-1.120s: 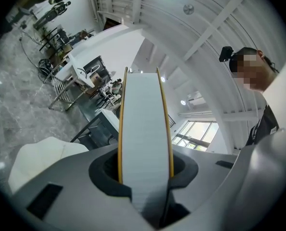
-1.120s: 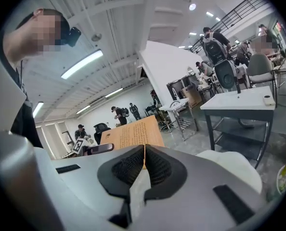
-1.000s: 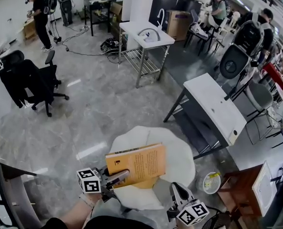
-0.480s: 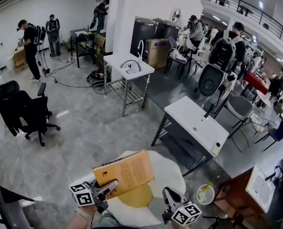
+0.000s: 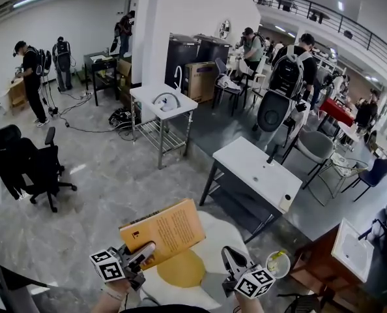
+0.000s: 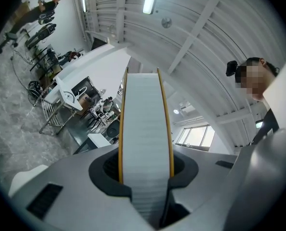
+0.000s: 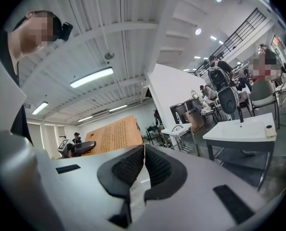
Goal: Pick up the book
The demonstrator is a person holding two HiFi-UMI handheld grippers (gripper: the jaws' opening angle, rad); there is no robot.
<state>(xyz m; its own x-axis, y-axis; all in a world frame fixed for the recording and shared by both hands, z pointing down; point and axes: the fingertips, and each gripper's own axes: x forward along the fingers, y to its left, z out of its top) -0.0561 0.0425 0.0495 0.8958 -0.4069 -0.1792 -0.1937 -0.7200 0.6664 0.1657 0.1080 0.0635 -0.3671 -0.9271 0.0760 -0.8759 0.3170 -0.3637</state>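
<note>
Orange-covered and closed, the book (image 5: 162, 232) is hanging tilted above the far left part of the round white table (image 5: 242, 230). The left gripper (image 5: 143, 253) is clamping its near edge, while the right gripper (image 5: 230, 258) is hovering over the table's near right side, well apart from the book. In the left gripper view, the jaws are pressing on both covers, with the pale page block (image 6: 145, 129) standing upright between them; only a short stretch of the book is sitting inside the pads, and most of it is reaching out beyond them. In the right gripper view, the jaws are resting shut against each other on nothing, and the book (image 7: 111, 136) is showing off to their left. Judging from this, the one-sided hold is carrying the whole risk: the overhanging weight could be levering the book around the pads, so it may swing down or slide out and drop back onto the table, especially with any quick tilt.
</note>
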